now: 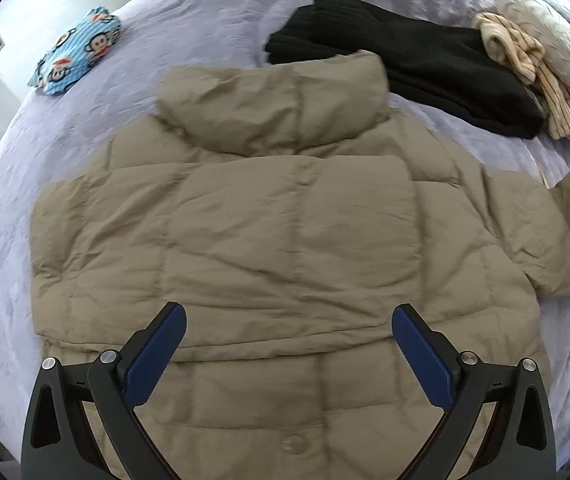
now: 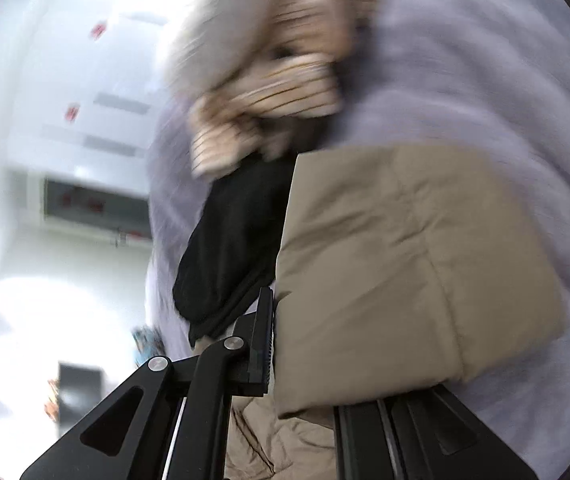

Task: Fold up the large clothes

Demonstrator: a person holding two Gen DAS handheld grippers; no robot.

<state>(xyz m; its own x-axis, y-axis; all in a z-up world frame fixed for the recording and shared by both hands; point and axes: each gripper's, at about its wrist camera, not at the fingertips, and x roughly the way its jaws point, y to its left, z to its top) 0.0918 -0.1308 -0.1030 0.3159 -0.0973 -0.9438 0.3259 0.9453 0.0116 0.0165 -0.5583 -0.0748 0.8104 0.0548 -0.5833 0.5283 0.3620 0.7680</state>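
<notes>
While spread on the bed (image 1: pixel 205 8), khaki jacket (image 1: pixel 277 220), sleeve (image 2: pixel 405 260) between right tongs (image 2: pixel 281 344).

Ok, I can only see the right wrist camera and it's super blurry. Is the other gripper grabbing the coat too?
Observer: No. The left gripper is open above the tan puffer jacket, holding nothing.
Operator: Is the coat all scrunched up?
Observer: No, its body lies spread out on the purple bedspread, with the collar at the far end.
Operator: Is there other stuff on the bed I'm missing?
Observer: Yes, a blue monkey-print cloth lies far off to the left, apart from the jacket.
</notes>
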